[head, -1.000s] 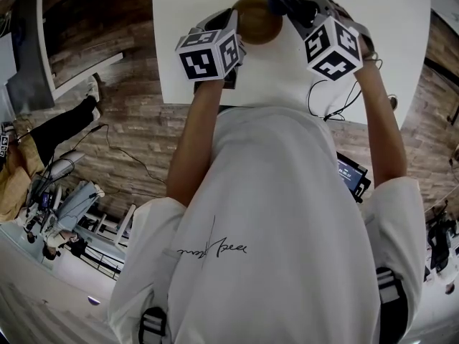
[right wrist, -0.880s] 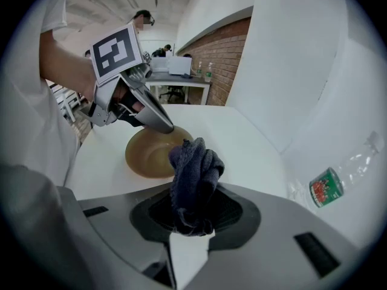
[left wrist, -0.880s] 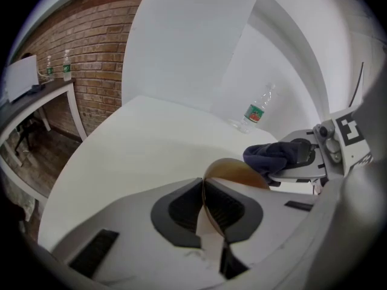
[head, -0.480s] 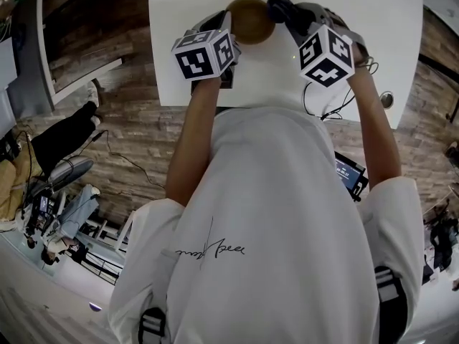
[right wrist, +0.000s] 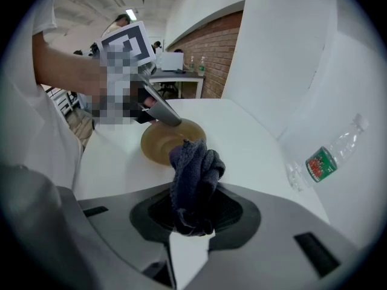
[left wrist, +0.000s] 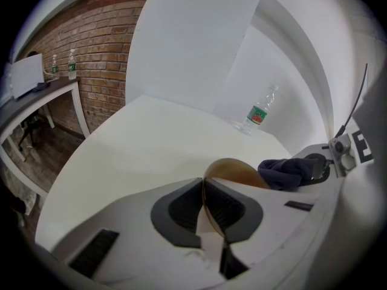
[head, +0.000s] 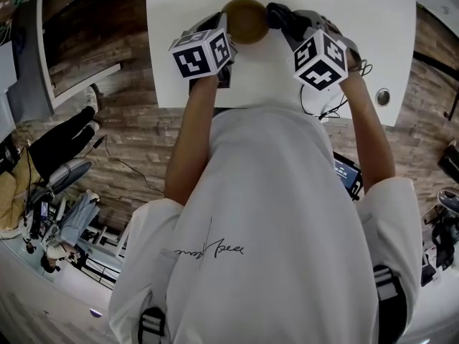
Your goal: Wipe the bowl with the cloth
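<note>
The white table (head: 344, 6) carries everything here, with the bowl (head: 245, 20) near the middle of its far part as the head view shows it. The left gripper (left wrist: 202, 186) comes in at the bowl's left side, its jaws pressed together on the rim with the thin brown wall caught between the pads. This seems to steady the bowl and tip it a little, though I cannot tell whether it is lifted clear of the table. The right gripper (right wrist: 193, 204) is at the bowl's right side, and its jaws pinch a bunched dark cloth (right wrist: 193, 174) that stands up out of them. The bowl is shallow, brown and looks empty. A clear bottle (left wrist: 259, 113) with a green and red label lies on the table well beyond the bowl and plays no part. The tip of the cloth is at the bowl's rim, either touching it or just beside it; the views do not settle which. Judging by this, the preparation is done, with the bowl gripped and the cloth in the jaws and brought to it. The wiping of the inside looks barely begun, if begun at all, and most of the surface is left to cover.
</note>
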### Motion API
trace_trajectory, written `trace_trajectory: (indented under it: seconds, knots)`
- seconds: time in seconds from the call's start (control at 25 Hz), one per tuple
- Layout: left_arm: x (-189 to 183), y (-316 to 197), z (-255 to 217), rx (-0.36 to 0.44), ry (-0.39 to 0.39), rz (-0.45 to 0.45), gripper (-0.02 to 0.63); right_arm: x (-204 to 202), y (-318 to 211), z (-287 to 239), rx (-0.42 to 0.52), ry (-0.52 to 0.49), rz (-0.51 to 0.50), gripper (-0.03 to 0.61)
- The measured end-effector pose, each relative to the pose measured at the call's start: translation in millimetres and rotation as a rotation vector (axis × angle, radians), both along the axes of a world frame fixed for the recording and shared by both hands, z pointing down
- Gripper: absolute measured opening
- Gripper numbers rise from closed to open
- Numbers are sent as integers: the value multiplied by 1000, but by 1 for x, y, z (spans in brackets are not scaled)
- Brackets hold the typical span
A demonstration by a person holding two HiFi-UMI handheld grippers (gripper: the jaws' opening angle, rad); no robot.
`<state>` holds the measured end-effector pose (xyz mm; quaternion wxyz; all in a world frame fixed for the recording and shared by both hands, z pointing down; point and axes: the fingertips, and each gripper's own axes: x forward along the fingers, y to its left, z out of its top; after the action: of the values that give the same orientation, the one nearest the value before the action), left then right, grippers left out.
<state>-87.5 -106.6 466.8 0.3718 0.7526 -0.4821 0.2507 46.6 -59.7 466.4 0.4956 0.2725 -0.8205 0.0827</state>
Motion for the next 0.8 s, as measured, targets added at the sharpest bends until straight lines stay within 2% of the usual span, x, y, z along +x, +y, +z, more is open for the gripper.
trace_trajectory:
  seconds: [0.28, 0.8]
  knots:
    - [-2, 2, 2, -12, -13, -14, 15, 0, 11, -1, -22, 2, 31, 92]
    - [-3, 0, -1, -11, -11, -33, 14, -1, 32, -3, -68, -1, 25, 91]
